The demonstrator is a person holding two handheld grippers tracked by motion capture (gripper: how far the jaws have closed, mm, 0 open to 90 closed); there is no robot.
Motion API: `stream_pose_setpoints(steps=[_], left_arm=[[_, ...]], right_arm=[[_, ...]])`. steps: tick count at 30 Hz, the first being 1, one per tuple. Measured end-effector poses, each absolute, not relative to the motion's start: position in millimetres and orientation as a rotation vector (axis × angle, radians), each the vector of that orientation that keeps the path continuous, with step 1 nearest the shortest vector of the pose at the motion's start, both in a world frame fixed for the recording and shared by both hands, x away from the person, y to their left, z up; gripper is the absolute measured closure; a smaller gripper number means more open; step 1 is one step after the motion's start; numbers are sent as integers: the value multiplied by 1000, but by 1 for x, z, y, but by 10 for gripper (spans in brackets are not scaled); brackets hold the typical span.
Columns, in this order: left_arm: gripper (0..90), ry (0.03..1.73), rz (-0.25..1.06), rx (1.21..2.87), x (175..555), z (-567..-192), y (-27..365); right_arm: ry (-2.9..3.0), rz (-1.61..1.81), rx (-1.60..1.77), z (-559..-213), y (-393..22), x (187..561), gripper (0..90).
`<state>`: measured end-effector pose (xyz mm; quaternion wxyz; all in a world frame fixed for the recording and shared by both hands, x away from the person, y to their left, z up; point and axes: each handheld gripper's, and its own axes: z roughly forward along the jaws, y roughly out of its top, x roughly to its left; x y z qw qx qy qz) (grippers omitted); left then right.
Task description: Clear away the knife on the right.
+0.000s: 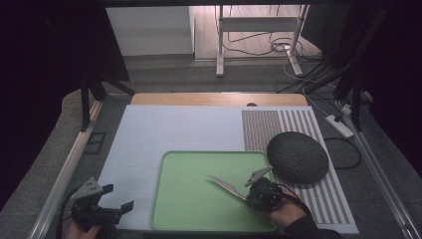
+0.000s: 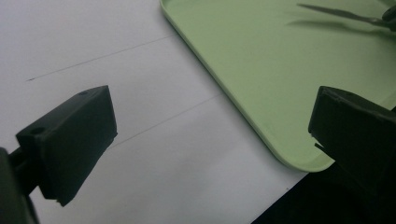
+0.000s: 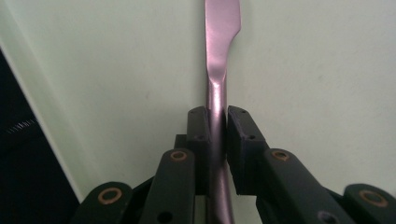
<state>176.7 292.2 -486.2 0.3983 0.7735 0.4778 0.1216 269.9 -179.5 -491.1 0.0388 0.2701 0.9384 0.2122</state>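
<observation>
A flat metal knife (image 1: 224, 185) hangs over the light green tray (image 1: 194, 199), blade pointing up and left. My right gripper (image 1: 247, 195) is shut on its handle above the tray's right part. In the right gripper view the pads clamp the handle, and the knife's blade (image 3: 220, 32) runs straight ahead over the tray (image 3: 116, 70). My left gripper (image 1: 118, 197) rests at the lower left on the white board, open, with nothing between its fingers. In the left gripper view the left gripper (image 2: 210, 135) spans the tray's near corner (image 2: 261, 70), with the knife (image 2: 336, 14) far off.
A dark grey textured dome (image 1: 297, 157) sits on a striped mat (image 1: 268, 127) just right of the tray. A white board (image 1: 169, 129) covers the table's left and middle. Metal rails run along both table sides, and cables lie on the floor beyond.
</observation>
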Motion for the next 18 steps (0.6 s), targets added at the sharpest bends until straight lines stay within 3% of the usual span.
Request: stream_pose_setpoints(steps=[4, 6, 8, 12, 18], left_arm=[[13, 1210, 309, 1962, 177, -486, 292], [13, 1210, 308, 1961, 177, -486, 292], [13, 1211, 306, 1964, 177, -486, 292], [14, 1209, 308, 1969, 178, -486, 291], [14, 1211, 304, 1968, 178, -486, 292]], right_arm=[[2903, 600, 798, -497, -178, 269, 780], [2932, 625, 827, -496, -181, 272, 646], [2920, 631, 823, -493, -181, 274, 636], [2930, 700, 713, -481, -168, 278, 873], [3002, 676, 485, -484, -134, 284, 895]])
